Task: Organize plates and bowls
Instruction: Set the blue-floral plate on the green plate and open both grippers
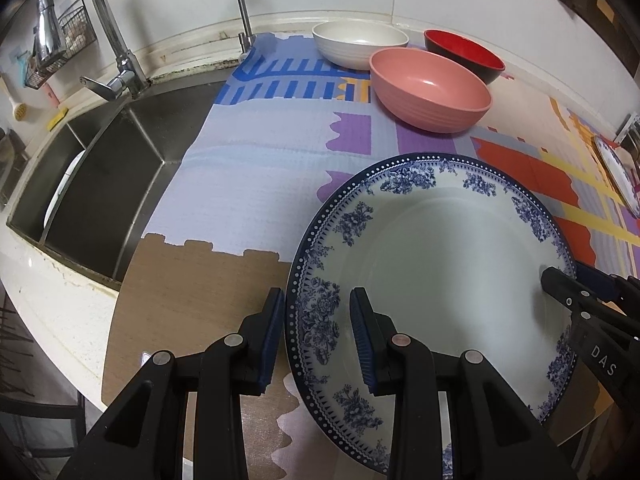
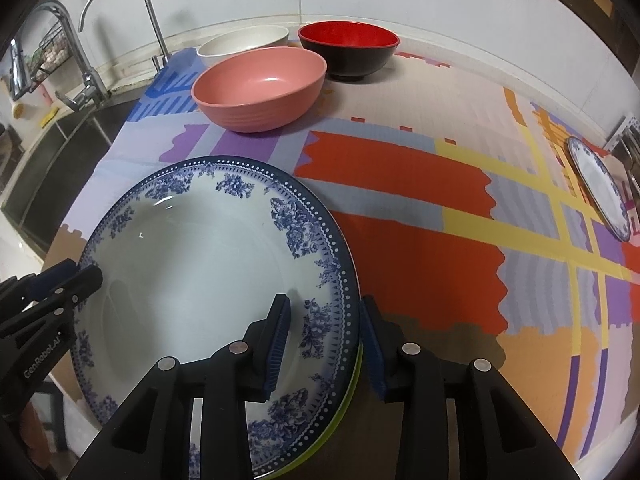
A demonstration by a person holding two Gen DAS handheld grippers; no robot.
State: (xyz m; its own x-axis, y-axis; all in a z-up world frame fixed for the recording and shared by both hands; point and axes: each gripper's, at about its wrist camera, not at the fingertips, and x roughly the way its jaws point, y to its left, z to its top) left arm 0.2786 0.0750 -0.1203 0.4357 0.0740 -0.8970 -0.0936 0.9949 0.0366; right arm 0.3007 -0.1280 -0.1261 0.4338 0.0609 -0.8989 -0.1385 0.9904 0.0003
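A blue-and-white floral plate lies near the front of the mat, on top of a green-rimmed plate. My left gripper is open, its fingers astride the plate's left rim. My right gripper is open, its fingers astride the right rim; it also shows in the left wrist view. A pink bowl, a white bowl and a red-and-black bowl stand at the back.
A steel sink with taps lies left of the colourful mat. Another blue-and-white plate leans at the far right. The counter's front edge is close on the left.
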